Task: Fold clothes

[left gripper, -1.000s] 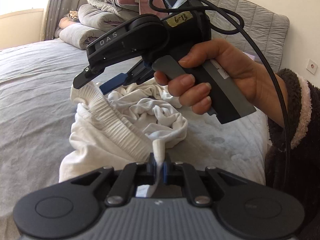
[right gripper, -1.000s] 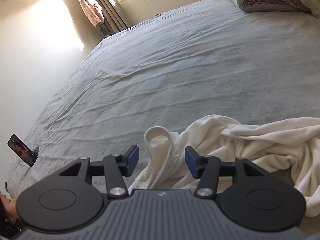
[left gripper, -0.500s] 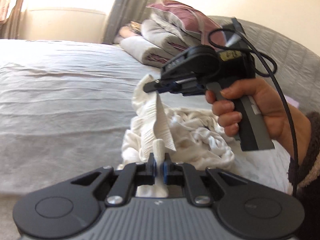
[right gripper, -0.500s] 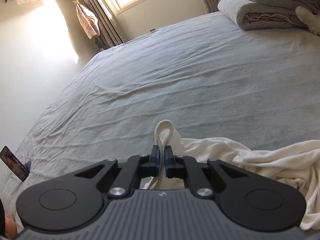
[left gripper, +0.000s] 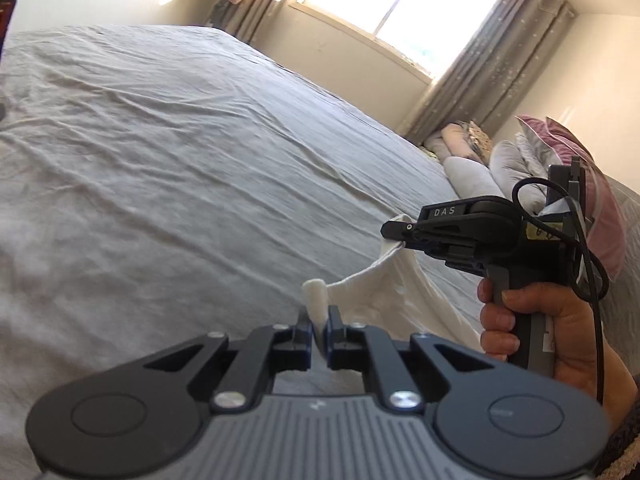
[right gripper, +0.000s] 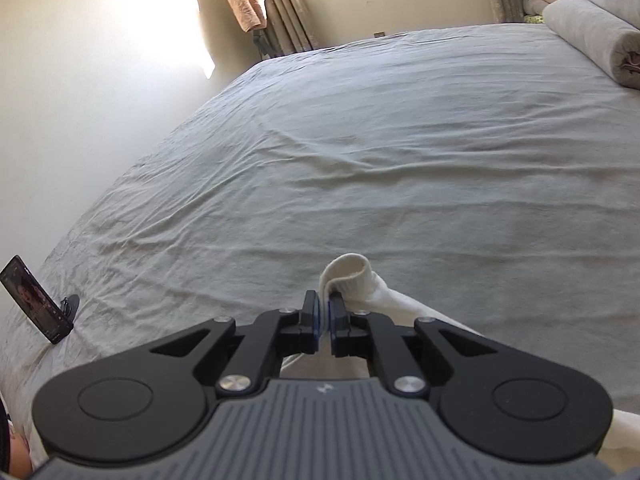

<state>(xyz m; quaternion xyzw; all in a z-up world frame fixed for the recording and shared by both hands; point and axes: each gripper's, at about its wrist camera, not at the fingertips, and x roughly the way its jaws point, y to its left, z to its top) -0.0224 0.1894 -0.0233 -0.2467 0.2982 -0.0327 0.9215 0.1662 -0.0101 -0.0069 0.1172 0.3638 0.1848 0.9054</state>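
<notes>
Since a second ago the white garment [left gripper: 384, 280] has gone from a crumpled heap on the bed to a stretch of cloth lifted between the two tools, and the right tool, then open around a fold, has clamped shut on it.

At the far left of the right wrist view a phone [right gripper: 36, 300] stands propped on the grey bed [right gripper: 400, 152], near its edge. In the left wrist view the left tool [left gripper: 318, 334] pinches a rolled edge of the garment between its closed fingers, a nub of cloth poking up above them. From there the fabric runs taut up and to the right, above the bed, to the right tool [left gripper: 394, 232], which grips another edge at its tip; the right hand [left gripper: 548, 324] wraps its handle. In its own view the right tool [right gripper: 323, 320] is closed on a looped hem, the rest of the cloth trailing off to the right below it. Folded bedding [left gripper: 500, 164] lies piled at the bed's far right end.
</notes>
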